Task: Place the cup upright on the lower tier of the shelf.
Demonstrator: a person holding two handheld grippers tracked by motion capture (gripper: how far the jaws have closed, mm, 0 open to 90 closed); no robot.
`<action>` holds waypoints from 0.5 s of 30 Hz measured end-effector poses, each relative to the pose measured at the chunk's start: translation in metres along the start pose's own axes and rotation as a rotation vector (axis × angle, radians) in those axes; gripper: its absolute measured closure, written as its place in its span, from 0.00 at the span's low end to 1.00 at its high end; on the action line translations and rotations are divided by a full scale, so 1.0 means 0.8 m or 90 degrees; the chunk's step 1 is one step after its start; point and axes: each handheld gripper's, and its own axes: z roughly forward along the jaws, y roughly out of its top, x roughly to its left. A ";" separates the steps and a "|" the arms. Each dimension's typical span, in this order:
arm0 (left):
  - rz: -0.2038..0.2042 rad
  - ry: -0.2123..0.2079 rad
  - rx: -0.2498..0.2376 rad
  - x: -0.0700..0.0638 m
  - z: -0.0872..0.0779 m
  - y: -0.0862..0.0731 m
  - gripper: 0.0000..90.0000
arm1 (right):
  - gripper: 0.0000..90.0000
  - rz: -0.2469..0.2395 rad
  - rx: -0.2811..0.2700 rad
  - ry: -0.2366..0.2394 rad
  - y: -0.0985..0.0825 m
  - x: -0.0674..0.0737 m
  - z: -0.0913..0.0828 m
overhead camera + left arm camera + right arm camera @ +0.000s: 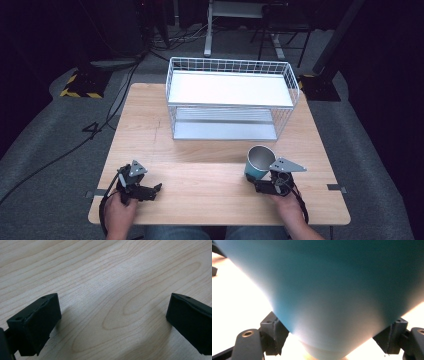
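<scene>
teal cup (259,162) stands upright on the wood surface (200,150), just in front of the white wire rack (230,97), toward its right end. right gripper (267,186) is at the cup's near side; fingers (273,336) flank its lower wall, appear closed on it. judgement: keep grip low & level, lift straight, cup tapers so may slip. left gripper (150,192) well left of cup, fingers (35,325) wide, nothing between. rack shelves bare. beyond rack: grey floor, cables, dark room.
</scene>
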 end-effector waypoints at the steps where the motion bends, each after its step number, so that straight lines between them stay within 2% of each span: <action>1: 0.000 0.000 0.000 0.000 0.000 0.000 0.00 | 0.27 -0.003 0.002 -0.002 0.005 -0.001 0.005; 15: -0.004 0.001 -0.001 -0.001 0.000 0.000 0.00 | 0.27 -0.027 0.016 -0.016 0.037 -0.007 0.037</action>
